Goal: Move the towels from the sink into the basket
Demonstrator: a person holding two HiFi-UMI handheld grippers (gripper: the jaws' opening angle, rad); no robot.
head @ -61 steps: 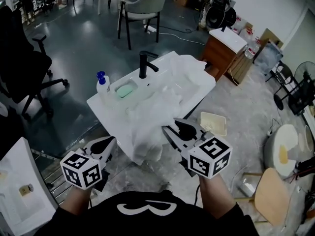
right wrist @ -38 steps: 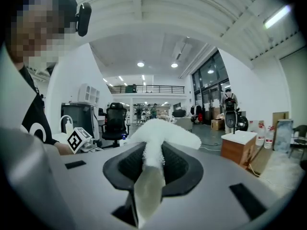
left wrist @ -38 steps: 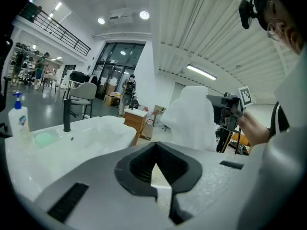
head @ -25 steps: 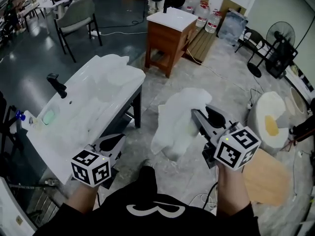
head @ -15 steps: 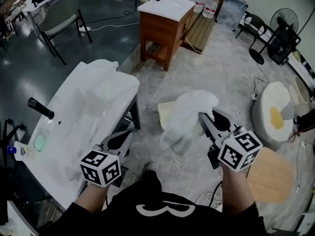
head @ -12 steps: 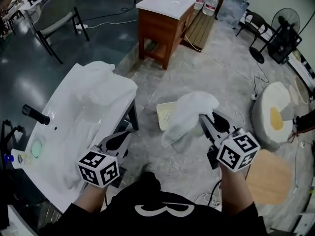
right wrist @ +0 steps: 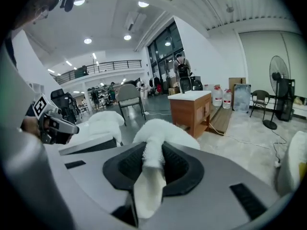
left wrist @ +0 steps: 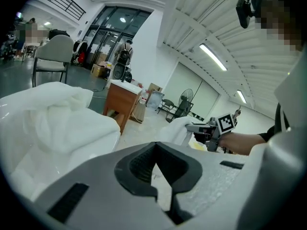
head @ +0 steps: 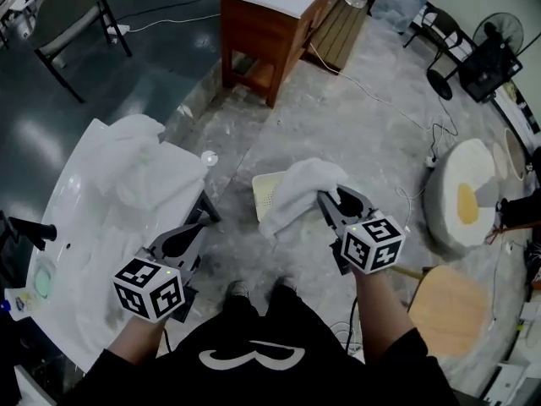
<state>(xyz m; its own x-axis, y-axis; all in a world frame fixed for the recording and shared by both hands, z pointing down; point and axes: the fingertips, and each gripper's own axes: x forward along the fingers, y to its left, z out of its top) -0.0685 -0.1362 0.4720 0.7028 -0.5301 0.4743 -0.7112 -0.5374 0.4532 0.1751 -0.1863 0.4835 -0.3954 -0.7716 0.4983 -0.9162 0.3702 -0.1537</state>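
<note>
No legible text, labels, brands or numbers in any view

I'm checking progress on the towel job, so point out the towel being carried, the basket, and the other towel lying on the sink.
carried towel (head: pixel 297 186), head view, middle of the bunched cloth.
basket (head: pixel 266 189), head view, bare left part not covered by cloth.
other towel (head: pixel 139 161), head view, middle of the heap.

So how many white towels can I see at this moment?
2: one towel clamped in the right gripper over the basket, one heap on the sink. That heap may hide more.
</note>
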